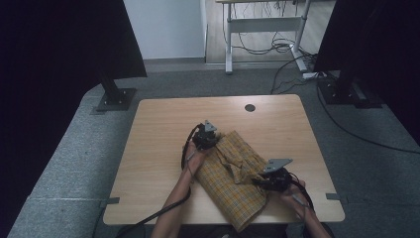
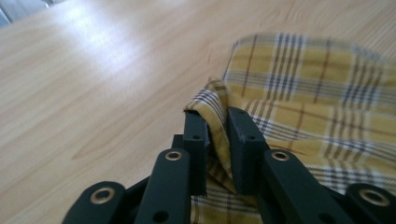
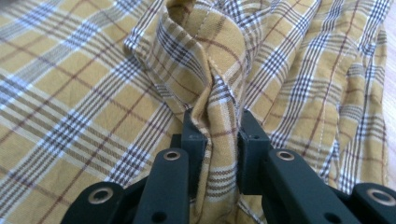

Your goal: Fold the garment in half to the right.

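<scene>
Lying crumpled on the wooden table (image 1: 158,129), the yellow plaid shirt (image 1: 233,181) is pinched at two places. A fold at its edge is clamped between the jaws of the left gripper (image 2: 218,122), with bare tabletop beyond. A bunched ridge of cloth is clamped by the right gripper (image 3: 217,122), surrounded by plaid fabric.

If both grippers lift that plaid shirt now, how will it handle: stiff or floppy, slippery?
Likely floppy: the plaid shirt lies creased on the table, and a fold bunches between the right gripper jaws. Probably light, since the left gripper pinches only a thin edge. It would sag between the two grips. The woven cloth looks unlikely to slip.
</scene>
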`<state>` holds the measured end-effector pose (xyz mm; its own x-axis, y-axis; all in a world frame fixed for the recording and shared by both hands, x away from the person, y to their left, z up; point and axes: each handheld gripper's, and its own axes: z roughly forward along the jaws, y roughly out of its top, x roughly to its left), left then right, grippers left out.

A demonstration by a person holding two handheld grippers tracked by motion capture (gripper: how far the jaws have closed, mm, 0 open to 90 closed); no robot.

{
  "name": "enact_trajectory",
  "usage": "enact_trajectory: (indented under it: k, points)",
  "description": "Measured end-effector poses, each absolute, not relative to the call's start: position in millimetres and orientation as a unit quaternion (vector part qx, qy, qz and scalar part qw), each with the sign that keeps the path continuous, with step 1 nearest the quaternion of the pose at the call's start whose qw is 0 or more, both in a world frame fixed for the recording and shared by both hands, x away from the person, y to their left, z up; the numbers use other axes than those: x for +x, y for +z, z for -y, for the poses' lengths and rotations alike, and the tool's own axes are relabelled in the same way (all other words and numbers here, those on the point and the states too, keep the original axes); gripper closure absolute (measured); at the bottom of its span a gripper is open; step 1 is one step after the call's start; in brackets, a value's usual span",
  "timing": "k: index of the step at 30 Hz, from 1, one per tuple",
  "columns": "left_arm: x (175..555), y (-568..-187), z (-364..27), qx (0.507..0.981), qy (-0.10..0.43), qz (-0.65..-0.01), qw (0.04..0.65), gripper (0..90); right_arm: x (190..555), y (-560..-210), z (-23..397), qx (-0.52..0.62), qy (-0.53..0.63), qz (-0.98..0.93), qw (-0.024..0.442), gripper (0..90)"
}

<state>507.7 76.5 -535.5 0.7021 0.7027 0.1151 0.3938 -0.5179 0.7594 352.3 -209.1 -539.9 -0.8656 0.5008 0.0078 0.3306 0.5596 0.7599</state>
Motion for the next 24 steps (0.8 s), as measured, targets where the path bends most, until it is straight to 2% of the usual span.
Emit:
enact_trajectory:
  k: [5,11,16,24]
  points:
    - [509.9,-536.3,-78.8,0.848,0.194,-0.331,0.365,74.7,346.3,-541.8,206.4,0.241,0.399,-0.877,0.118,76.2]
    - [512.6,-525.4,-107.1,0.827,0.173,-0.356,0.399,53.9,337.1,-543.1,203.3,0.243,0.398,-0.876,0.122,75.6]
    - [507.6,-524.6,-142.5,0.818,0.175,-0.374,0.4,44.2,330.9,-543.3,202.2,0.242,0.394,-0.877,0.128,75.1]
    - [486.1,-509.1,-163.6,0.803,0.167,-0.365,0.44,36.1,327.4,-543.6,198.8,0.253,0.391,-0.874,0.136,74.2]
